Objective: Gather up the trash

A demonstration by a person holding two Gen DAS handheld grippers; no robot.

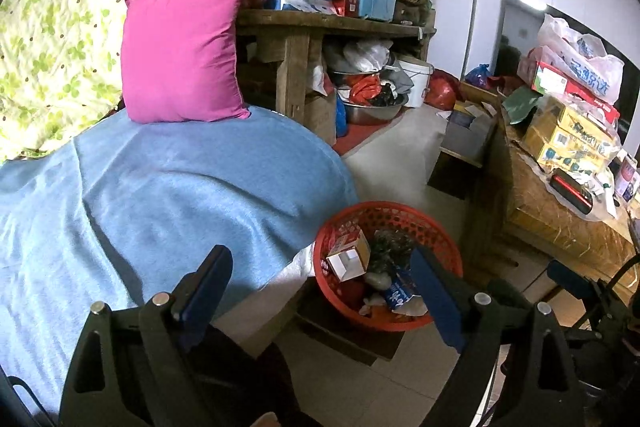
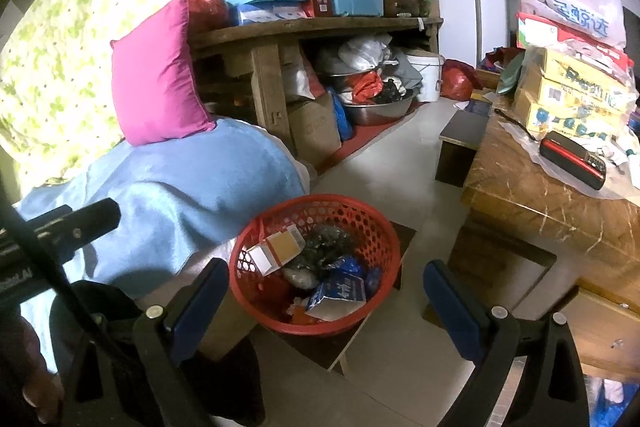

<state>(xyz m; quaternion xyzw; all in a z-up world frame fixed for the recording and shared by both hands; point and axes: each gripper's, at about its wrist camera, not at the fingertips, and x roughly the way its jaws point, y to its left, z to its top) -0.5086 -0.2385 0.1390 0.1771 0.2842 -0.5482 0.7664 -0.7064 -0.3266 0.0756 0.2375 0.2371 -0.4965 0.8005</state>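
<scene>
A red mesh basket [image 1: 436, 227] stands on a low dark stool beside the bed; it also shows in the right wrist view [image 2: 372, 227]. It holds trash: a small white and orange carton [image 1: 348, 255], a blue and white milk carton [image 2: 340, 297], a dark crumpled wrapper [image 2: 324, 247]. My left gripper [image 1: 324, 273] is open and empty, just above and near the basket, its right finger over the rim. My right gripper [image 2: 324, 293] is open and empty, hovering near the basket. The left gripper's body [image 2: 60, 223] shows at the left of the right wrist view.
A blue blanket [image 1: 160, 195] covers the bed, with a magenta pillow [image 1: 180, 47] on it. A cluttered wooden shelf [image 1: 320, 27] stands behind. A wooden table [image 2: 540, 195] with yellow boxes, plastic bags and a red and black device [image 2: 572, 159] is on the right. A dark stool [image 2: 460, 143] stands on the tiled floor.
</scene>
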